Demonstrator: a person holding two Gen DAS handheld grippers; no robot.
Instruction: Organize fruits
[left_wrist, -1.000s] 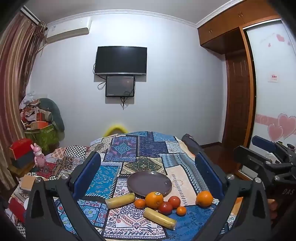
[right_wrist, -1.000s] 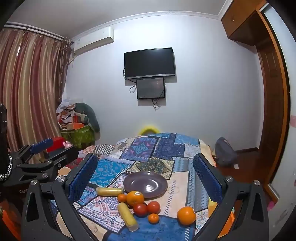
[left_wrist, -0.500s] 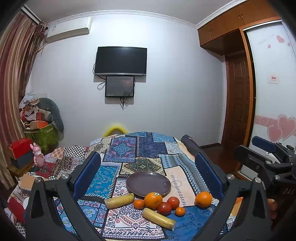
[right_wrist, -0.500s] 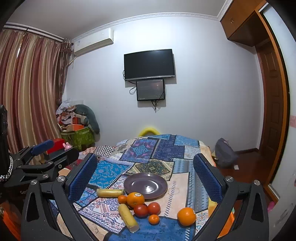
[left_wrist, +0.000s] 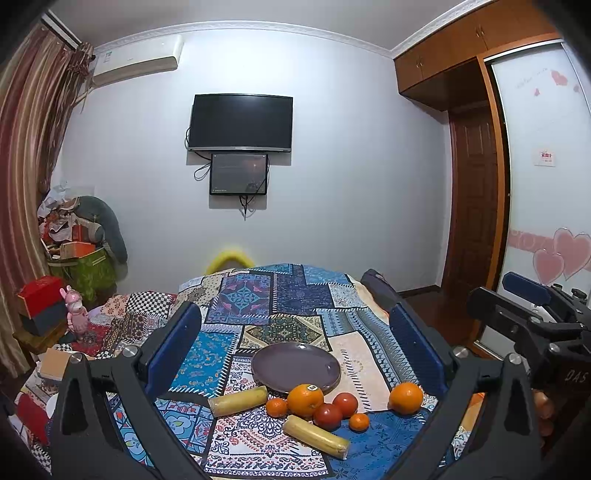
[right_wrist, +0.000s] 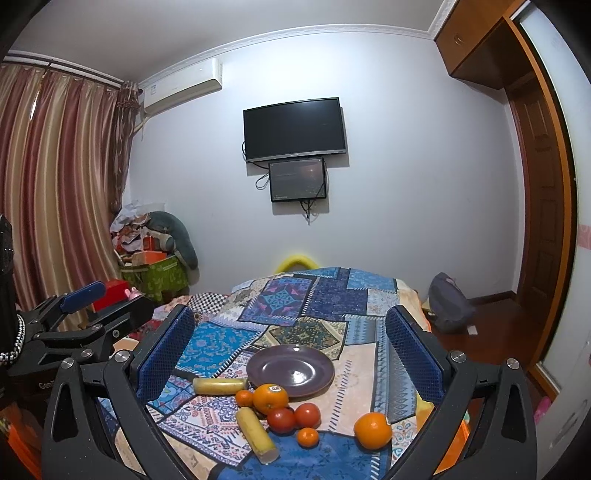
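A purple plate (left_wrist: 295, 365) (right_wrist: 290, 370) lies bare on a patchwork cloth. In front of it sit a stickered orange (left_wrist: 305, 399) (right_wrist: 270, 398), a second orange (left_wrist: 405, 398) (right_wrist: 372, 430) off to the right, two red tomatoes (left_wrist: 337, 409) (right_wrist: 293, 416), two small mandarins (left_wrist: 359, 422) (right_wrist: 307, 436) and two yellow bananas (left_wrist: 316, 436) (right_wrist: 256, 434). My left gripper (left_wrist: 293, 341) is open, held above and short of the fruit. My right gripper (right_wrist: 290, 343) is open too, likewise holding nothing. Each gripper shows at the other view's edge.
The cloth-covered table (left_wrist: 255, 291) runs back toward a white wall with a TV (left_wrist: 241, 122). A cluttered green box (left_wrist: 86, 271) and red box (left_wrist: 40, 295) stand left. A dark bag (right_wrist: 448, 301) lies on the floor right, near a wooden door (right_wrist: 543, 206).
Both views have drifted very slightly; the fruit and plate have not moved, and both grippers stay open.
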